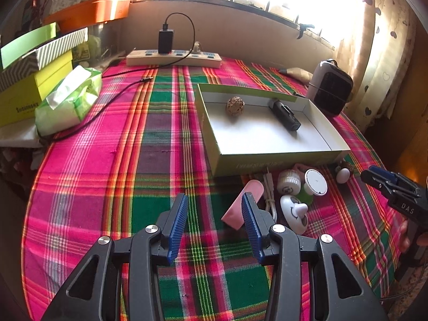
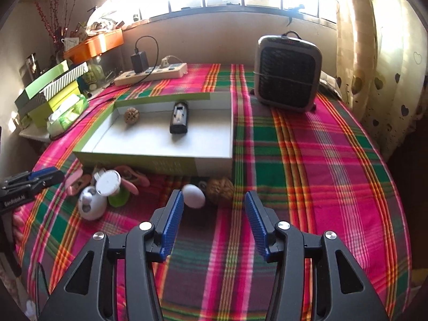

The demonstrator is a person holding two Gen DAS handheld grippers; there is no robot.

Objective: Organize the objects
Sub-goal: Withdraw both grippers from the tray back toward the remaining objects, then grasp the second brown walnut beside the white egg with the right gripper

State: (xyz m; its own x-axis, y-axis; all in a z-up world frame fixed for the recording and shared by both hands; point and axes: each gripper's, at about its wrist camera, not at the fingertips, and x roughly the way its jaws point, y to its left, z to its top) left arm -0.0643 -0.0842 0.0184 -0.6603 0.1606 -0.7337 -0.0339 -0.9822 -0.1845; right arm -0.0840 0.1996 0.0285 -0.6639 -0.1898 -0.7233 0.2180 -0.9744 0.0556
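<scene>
A shallow green box with a white inside [image 1: 270,152] [image 2: 149,157] lies on the plaid cloth. In it are a brown wicker ball [image 1: 235,104] [image 2: 131,115] and a black device [image 1: 286,114] [image 2: 179,117]. In front of the box lie small items: a pink flat piece [image 1: 238,208], a white cable [image 1: 270,200], a white round-lidded jar [image 1: 315,182] [image 2: 108,183], a white face-shaped toy [image 1: 294,212] [image 2: 91,204], a white egg [image 1: 343,175] [image 2: 194,195] and a brown walnut [image 2: 220,188]. My left gripper [image 1: 214,211] is open and empty beside the pink piece. My right gripper [image 2: 214,208] [image 1: 374,178] is open, just short of the egg and walnut.
A grey fan heater [image 2: 287,73] [image 1: 330,87] stands at the back right. A power strip with a black charger [image 1: 174,58] [image 2: 151,73] lies along the wall. Stacked boxes [image 1: 29,80] and a tissue pack [image 1: 69,99] sit at the left. A curtain [image 2: 379,53] hangs on the right.
</scene>
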